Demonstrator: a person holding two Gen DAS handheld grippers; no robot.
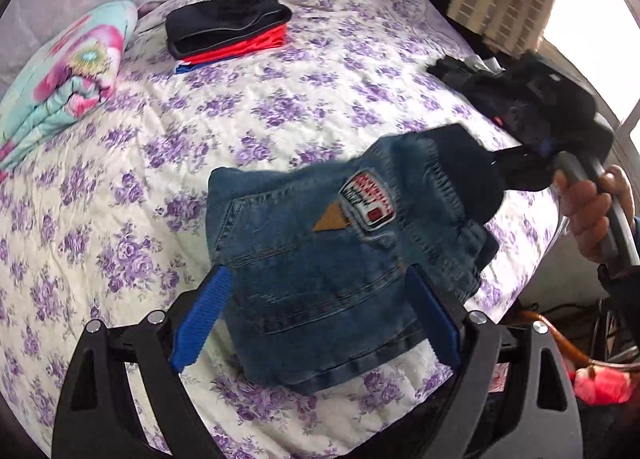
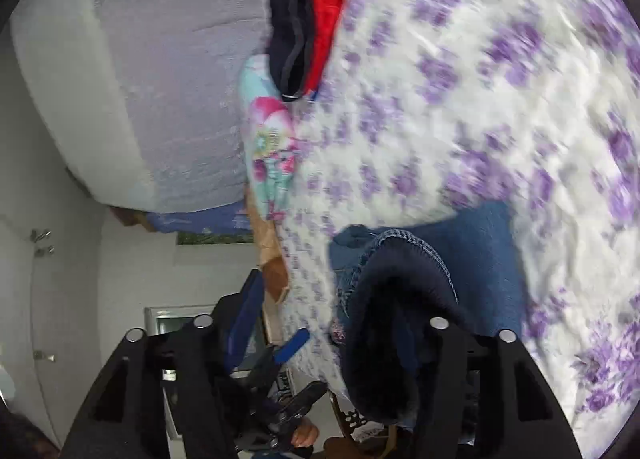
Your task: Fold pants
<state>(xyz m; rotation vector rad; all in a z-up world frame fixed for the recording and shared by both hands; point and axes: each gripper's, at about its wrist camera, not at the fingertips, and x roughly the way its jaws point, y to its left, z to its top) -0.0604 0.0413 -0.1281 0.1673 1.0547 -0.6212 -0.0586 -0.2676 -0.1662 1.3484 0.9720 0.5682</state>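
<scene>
Denim pants (image 1: 320, 259) folded, patch (image 1: 370, 199) facing up.

The folded jeans (image 1: 320, 267) hang above the near part of the bedspread (image 1: 280, 99), between the left gripper (image 1: 316, 323) fingers, with the right gripper (image 1: 516, 167) at their right end. Behind them lies a stack of folded clothes (image 1: 228, 25); a folded quilt (image 1: 60, 79) lies at the left, a heap of dark clothes (image 1: 480, 79) at the right edge.

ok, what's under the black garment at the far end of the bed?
Under the black garment lies a red piece, then a blue edge, all stacked on the floral bedspread. Their covered parts are hidden, so what kind of clothes they are is unclear.
</scene>
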